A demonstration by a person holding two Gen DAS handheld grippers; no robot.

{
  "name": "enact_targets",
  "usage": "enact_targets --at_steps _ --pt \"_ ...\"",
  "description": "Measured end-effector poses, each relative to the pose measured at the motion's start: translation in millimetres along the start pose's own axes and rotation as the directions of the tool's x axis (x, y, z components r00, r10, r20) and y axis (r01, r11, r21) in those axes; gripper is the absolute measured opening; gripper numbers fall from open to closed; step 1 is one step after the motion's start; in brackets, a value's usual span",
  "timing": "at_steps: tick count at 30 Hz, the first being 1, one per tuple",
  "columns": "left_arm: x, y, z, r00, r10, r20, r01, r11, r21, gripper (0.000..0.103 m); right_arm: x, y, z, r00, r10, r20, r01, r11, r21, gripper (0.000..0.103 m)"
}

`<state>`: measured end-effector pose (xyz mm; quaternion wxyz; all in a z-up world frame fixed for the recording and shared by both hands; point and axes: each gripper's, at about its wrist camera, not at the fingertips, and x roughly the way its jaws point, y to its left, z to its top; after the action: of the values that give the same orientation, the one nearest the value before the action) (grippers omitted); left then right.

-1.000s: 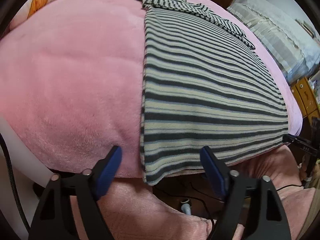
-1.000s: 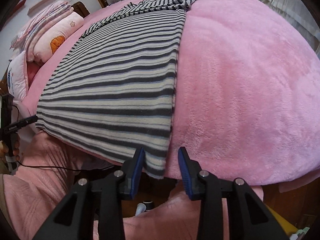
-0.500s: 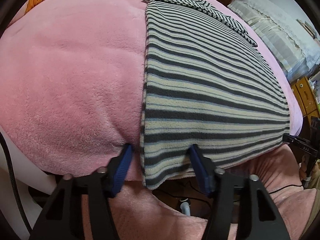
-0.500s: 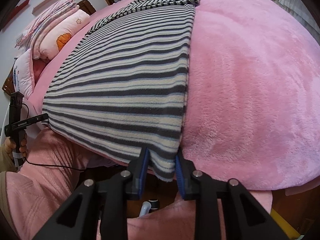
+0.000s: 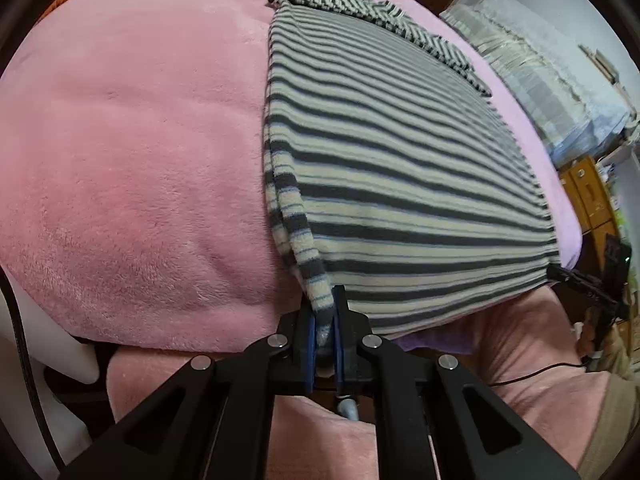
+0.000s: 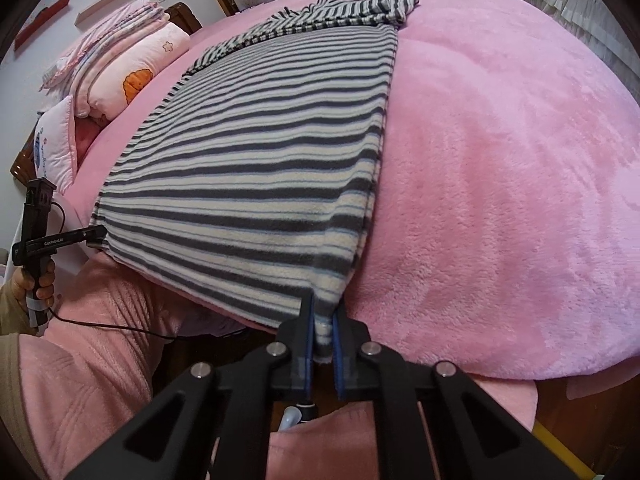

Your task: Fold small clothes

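i see garment (image 5: 400, 168) dark grey/cream stripes, thin blue lines between. blanket (image 5: 132, 152) plain pink plush. gripper pads (image 6: 307, 344) blue, frames black. pillow (image 6: 132, 76) pale pink, orange print. sleeve (image 6: 88, 352) pink.

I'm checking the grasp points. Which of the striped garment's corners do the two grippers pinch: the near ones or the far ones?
The near ones. The left gripper pinches the striped garment at its near left corner, the right gripper at its near right; the far end lies bunched and untouched.

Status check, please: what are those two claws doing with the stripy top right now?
Left gripper, right gripper: just closed, each pinching a near hem corner. Striped top flat on pink blanket. Nothing in the way.
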<state>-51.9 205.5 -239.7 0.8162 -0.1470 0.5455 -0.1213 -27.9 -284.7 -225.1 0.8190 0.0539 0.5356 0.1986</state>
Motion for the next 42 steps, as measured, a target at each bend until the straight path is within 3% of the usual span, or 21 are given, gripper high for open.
enact_targets --at_steps 6,13,22,27,37,42 --pt "-22.5 2.0 5.3 0.989 -0.126 0.078 0.131 0.989 -0.07 0.005 -27.8 3.5 6.8 0.997 0.035 0.068 -0.033 0.999 -0.025 0.007" --pt "-58.2 -8.4 29.6 0.938 -0.25 0.242 0.286 0.95 -0.128 0.005 -68.5 3.8 30.6 0.975 0.103 0.198 -0.105 0.994 -0.002 0.007" --pt "-100.0 -8.2 118.5 0.868 -0.237 0.435 0.349 0.916 -0.198 0.005 -118.9 -4.7 111.2 0.903 0.156 0.4 -0.184 0.983 0.03 0.007" --pt "-99.1 3.7 183.4 0.848 -0.205 0.488 0.377 0.881 -0.286 0.005 -119.4 -28.5 180.1 0.87 0.166 0.465 -0.242 0.964 0.109 0.007" --pt "-31.3 23.2 317.6 0.878 -0.143 0.457 0.358 0.83 -0.428 0.005 -57.0 -65.4 298.0 0.872 0.127 0.472 -0.27 0.931 0.248 0.007" --pt "7.4 31.0 379.9 0.894 -0.114 0.433 0.324 0.832 -0.45 0.005 -7.7 -90.4 343.6 0.893 0.092 0.441 -0.253 0.913 0.32 0.007"
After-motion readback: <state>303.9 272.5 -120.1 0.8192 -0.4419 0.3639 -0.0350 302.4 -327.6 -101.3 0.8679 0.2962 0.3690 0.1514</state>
